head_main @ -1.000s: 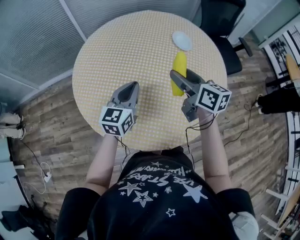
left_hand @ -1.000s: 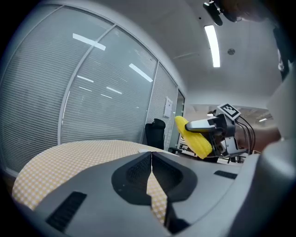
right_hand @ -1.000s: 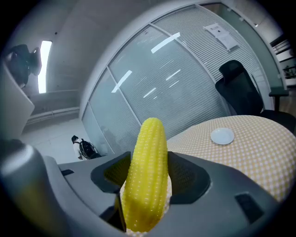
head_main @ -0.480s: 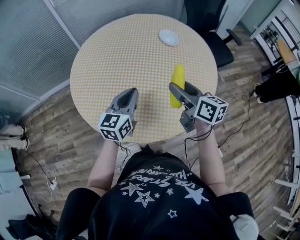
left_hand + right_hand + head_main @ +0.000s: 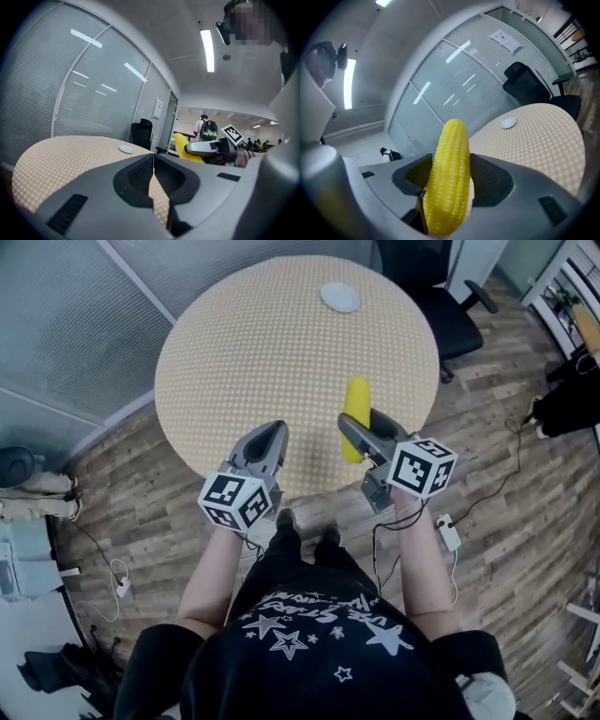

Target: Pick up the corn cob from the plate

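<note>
A yellow corn cob (image 5: 354, 415) (image 5: 449, 176) is clamped between the jaws of my right gripper (image 5: 357, 426) (image 5: 448, 180), held in the air above the near part of the round table (image 5: 253, 352). The cob points away from me, with its tip past the fingertips. A small white plate (image 5: 339, 297) (image 5: 508, 123) (image 5: 125, 149) lies bare at the table's far side. My left gripper (image 5: 272, 440) (image 5: 153, 165) hovers over the near table edge, jaws pressed together with nothing between them. The left gripper view also shows the corn cob (image 5: 184, 144) off to the right.
The table wears a yellow checked cloth. A black office chair (image 5: 441, 287) stands beyond the table at the far right. Wood-look floor surrounds the table, with cables (image 5: 441, 521) trailing on it at the right. Frosted glass walls run behind.
The person and both grippers have drawn back from the table. The corn cob stays in the right gripper, farther from the plate than before. The left gripper stays shut.
</note>
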A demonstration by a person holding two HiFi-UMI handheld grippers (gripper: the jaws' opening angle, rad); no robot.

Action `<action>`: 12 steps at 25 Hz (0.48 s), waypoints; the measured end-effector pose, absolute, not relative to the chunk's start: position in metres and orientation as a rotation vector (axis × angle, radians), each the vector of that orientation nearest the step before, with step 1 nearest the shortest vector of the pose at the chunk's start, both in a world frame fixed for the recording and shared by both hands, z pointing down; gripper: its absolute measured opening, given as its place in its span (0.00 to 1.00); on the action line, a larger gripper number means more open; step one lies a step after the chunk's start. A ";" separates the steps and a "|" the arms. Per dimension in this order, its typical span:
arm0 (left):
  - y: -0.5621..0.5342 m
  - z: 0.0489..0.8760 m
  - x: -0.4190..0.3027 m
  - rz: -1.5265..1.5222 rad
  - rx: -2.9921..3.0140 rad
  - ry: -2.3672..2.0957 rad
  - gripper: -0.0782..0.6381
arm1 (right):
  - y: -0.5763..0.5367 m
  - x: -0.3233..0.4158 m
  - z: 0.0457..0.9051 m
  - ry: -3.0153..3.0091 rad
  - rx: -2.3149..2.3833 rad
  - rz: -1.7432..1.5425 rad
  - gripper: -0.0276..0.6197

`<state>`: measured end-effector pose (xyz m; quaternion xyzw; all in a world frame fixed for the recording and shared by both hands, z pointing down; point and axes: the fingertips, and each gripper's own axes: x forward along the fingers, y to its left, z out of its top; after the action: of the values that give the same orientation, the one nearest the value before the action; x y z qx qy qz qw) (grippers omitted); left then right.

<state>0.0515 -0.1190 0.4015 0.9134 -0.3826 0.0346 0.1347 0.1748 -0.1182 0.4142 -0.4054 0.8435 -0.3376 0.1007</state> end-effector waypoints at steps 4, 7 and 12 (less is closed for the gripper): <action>-0.108 0.393 0.052 0.091 2.666 -1.105 0.12 | -0.100 0.171 0.412 2.476 -1.188 -0.998 0.44; -0.100 0.388 0.049 0.073 2.676 -1.091 0.12 | -0.089 0.165 0.409 2.486 -1.198 -0.985 0.44; -0.090 0.385 0.030 0.060 2.696 -1.046 0.12 | -0.077 0.144 0.394 2.490 -1.233 -0.930 0.43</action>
<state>0.0305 -0.0902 0.3846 0.9249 -0.3588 0.0204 0.1244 0.1440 -0.0773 0.3941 -0.4185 0.8450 -0.3157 0.1055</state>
